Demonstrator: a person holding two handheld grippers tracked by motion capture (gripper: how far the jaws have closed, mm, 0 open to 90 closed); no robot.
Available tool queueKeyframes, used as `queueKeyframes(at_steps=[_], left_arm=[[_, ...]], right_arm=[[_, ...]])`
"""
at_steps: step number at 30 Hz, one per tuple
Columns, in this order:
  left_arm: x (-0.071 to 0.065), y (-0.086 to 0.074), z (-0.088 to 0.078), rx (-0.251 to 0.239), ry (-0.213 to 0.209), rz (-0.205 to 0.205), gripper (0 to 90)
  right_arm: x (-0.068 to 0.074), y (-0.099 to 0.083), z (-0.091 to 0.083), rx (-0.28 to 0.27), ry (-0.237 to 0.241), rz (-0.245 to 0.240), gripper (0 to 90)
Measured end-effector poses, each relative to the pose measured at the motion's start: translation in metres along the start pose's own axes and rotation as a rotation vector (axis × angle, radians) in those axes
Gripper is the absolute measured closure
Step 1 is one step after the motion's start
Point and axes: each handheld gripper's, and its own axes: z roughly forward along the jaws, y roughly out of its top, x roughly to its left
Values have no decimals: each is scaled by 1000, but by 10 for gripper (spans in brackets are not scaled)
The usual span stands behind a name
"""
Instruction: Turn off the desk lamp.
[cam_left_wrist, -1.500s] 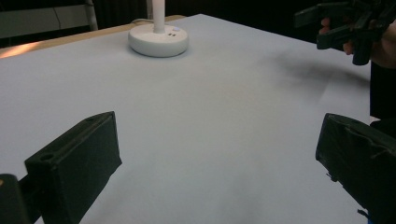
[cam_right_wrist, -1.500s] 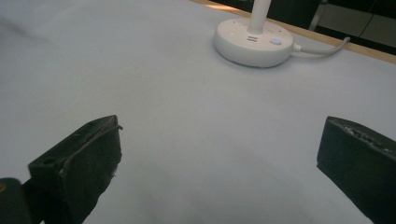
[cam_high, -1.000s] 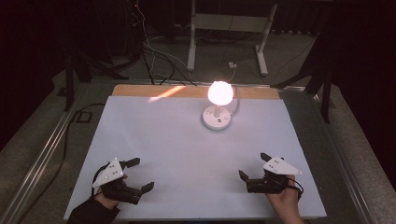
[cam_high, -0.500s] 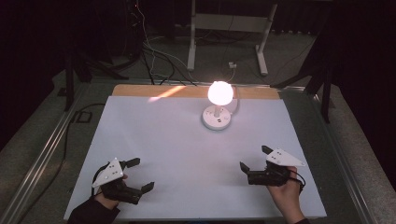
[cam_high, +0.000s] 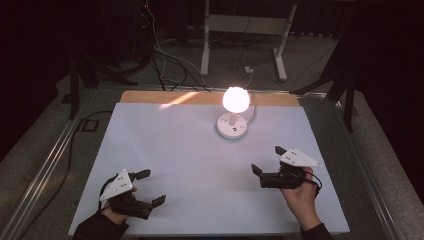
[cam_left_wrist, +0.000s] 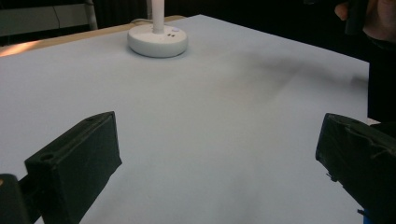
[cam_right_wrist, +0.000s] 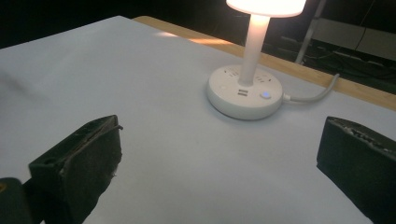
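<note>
A small white lamp (cam_high: 235, 100) glows lit on its round base (cam_high: 232, 127) at the back middle of the white table sheet (cam_high: 200, 150). The base (cam_right_wrist: 244, 95) has sockets and a blue light; its stem rises in the left gripper view above the base (cam_left_wrist: 158, 39). My left gripper (cam_high: 151, 187) rests near the front left of the sheet, open, nothing between its jaws. My right gripper (cam_high: 269, 159) hovers at the front right, open and empty, pointed toward the lamp. The other hand (cam_left_wrist: 373, 18) appears at the top right of the left gripper view.
A white cord (cam_right_wrist: 310, 97) runs from the lamp base off the back edge. A wooden board strip (cam_high: 200, 97) lies along the sheet's far side. Beyond the table are a white metal stand (cam_high: 245, 30) and floor cables (cam_high: 165, 60) in the dark.
My right gripper has moved slightly right and up from the sheet. The left gripper has barely shifted. The lamp stays lit.
</note>
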Motion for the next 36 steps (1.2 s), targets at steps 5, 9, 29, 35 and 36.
queueKeyframes(at_steps=[5,9,29,35,36], left_arm=[[0,0,0,0,-1,1,5],[-1,0,1,9,-3,8,5],[-1,1,0,2,-9,6,5],[-2,1,0,-4,-10,10,5],[-2,1,0,-3,-9,11,5]], right_arm=[[2,9,7,1,13,-5,8],[4,13,15,2,16,-12,8],[14,43,55,-1,83,-24,0],[14,50,72,8,85,-21,0],[14,50,72,8,85,-21,0]])
